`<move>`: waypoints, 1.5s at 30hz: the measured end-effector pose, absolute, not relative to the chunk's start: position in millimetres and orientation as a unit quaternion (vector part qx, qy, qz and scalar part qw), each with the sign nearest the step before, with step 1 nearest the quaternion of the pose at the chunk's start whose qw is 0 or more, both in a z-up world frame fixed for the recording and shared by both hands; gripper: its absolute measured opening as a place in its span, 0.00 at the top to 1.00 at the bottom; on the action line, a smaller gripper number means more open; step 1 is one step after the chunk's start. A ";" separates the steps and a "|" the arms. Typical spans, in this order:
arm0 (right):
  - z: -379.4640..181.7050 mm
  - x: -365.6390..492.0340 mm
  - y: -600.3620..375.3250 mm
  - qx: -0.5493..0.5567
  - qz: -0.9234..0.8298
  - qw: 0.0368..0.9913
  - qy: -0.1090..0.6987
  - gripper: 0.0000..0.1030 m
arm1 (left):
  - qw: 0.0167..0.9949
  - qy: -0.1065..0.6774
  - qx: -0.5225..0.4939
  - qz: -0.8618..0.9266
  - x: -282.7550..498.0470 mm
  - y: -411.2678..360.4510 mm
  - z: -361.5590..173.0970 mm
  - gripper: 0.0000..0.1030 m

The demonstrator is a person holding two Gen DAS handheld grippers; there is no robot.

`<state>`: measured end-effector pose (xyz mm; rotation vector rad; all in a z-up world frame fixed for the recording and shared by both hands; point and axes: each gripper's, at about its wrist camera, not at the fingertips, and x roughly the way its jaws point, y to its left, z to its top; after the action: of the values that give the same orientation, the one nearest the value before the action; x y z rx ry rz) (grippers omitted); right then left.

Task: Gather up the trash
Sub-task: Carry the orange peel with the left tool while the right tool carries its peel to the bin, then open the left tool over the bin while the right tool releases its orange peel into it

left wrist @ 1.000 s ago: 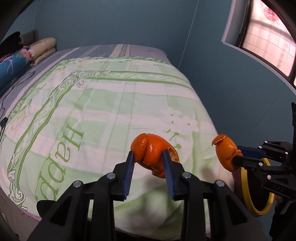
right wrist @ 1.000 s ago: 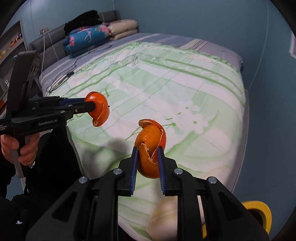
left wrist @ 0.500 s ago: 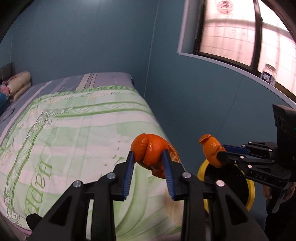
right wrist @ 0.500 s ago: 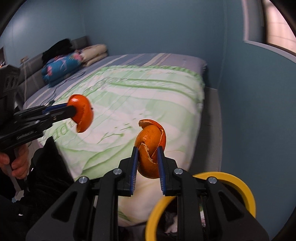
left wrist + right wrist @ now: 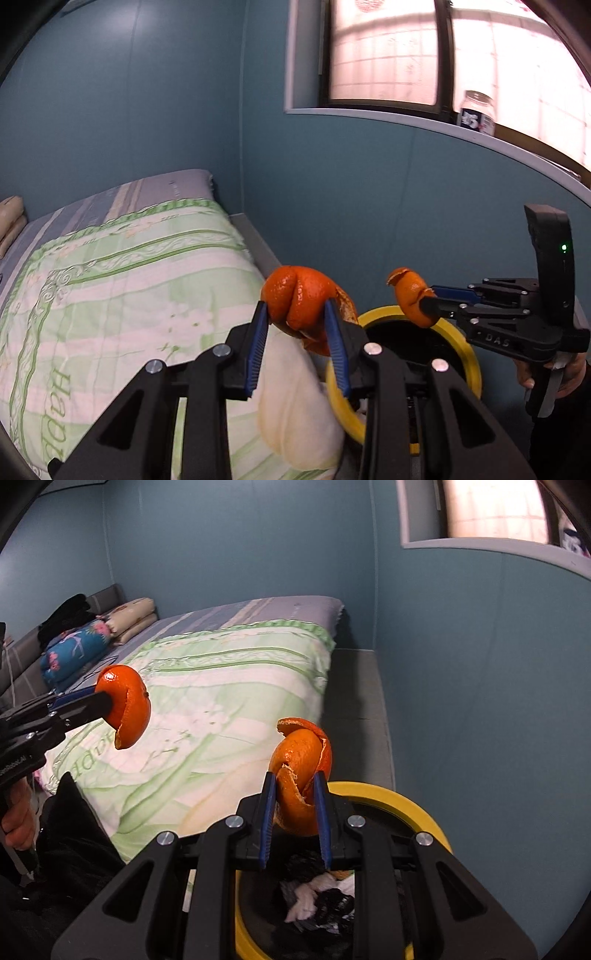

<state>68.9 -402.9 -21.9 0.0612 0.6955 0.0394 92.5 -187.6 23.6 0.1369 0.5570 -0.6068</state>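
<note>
Our left gripper (image 5: 298,332) clenched one peel (image 5: 301,308), our right gripper (image 5: 294,814) another peel (image 5: 301,771), above the bin (image 5: 406,805).

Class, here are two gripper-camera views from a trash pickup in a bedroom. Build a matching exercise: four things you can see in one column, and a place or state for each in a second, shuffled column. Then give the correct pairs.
Column 1
1. left gripper
2. trash bin
3. glass jar
4. blue floral pillow

Column 2
A. stands on the window sill
B. lies at the head of the bed
C. clamped on an orange peel
D. yellow-rimmed, on the floor beside the bed, with white and dark scraps inside

Pairs: 1-C, 2-D, 3-A, 4-B
</note>
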 end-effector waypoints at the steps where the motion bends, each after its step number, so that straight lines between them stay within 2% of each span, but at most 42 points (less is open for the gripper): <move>1: -24.0 67.2 -406.1 0.030 0.011 0.940 0.341 0.81 | 0.913 0.269 0.070 -0.298 91.3 -193.0 23.5 0.71; 22: -73.8 50.6 -453.6 0.091 -0.054 0.917 0.385 0.81 | 0.882 0.310 0.067 -0.349 87.9 -268.5 -15.3 0.71; 38: -116.2 62.0 -469.0 0.136 -0.056 0.883 0.446 0.81 | 0.824 0.431 0.043 -0.366 124.5 -286.8 -82.2 0.71; 45: -117.0 60.4 -470.9 0.140 -0.059 0.881 0.448 0.80 | 0.816 0.445 0.029 -0.367 131.3 -284.3 -89.2 0.71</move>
<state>60.4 -470.9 -117.0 0.2917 0.9343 -0.1230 131.3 -284.3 -89.2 0.0625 0.9484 -0.7824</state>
